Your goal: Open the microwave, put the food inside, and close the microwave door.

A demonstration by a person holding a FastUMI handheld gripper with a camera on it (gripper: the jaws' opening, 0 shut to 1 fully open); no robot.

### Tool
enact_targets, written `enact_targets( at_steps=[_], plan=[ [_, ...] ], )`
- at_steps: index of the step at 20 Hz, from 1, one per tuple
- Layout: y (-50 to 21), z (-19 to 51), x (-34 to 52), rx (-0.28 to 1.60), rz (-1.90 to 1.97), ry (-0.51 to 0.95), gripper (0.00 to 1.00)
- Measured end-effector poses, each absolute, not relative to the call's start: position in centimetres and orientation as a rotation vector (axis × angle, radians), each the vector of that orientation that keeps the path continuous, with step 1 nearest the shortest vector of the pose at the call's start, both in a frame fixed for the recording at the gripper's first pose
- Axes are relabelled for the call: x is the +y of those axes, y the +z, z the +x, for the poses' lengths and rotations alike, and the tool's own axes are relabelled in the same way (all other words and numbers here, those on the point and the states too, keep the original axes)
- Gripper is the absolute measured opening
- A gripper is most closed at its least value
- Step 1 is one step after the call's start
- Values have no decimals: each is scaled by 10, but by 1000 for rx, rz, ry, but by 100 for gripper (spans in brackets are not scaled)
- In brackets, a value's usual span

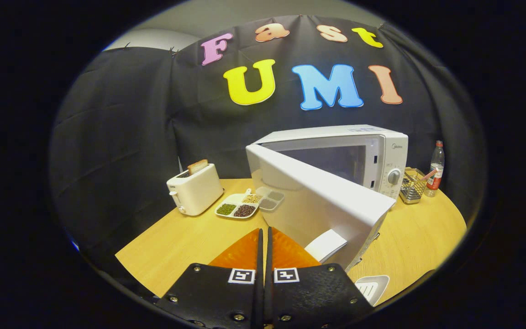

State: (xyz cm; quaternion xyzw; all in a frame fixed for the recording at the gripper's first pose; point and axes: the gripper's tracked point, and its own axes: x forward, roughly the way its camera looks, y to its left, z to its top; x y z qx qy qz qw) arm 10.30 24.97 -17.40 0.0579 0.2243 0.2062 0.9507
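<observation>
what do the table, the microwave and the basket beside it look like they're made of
Table: looks like light wood or wood-look laminate, matte, with faint grain. Microwave: white shell, painted metal or plastic, smooth with a soft sheen; door open. Basket: thin metal wire, shiny, see-through mesh. The gripper has its fingers shut together, holding nothing.

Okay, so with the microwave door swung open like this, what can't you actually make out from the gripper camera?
- Microwave cavity: the open door hides its floor, so food inside cannot be confirmed.
- White object beside the gripper, whose fingers are closed together on nothing: cut off by the view's edge.
- Wire basket contents and bottle label: too small.
- Clear tray behind the divided dish: partly hidden by the door.
</observation>
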Motion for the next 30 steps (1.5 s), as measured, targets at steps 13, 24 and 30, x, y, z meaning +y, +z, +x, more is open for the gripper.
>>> enact_targets(
  at_steps=[13,24,30],
  plan=[
    [-188,187,189,466,118,292,1],
    [-201,258,162,473,133,215,1],
    [-205,294,153,470,149,185,1]
  ],
)
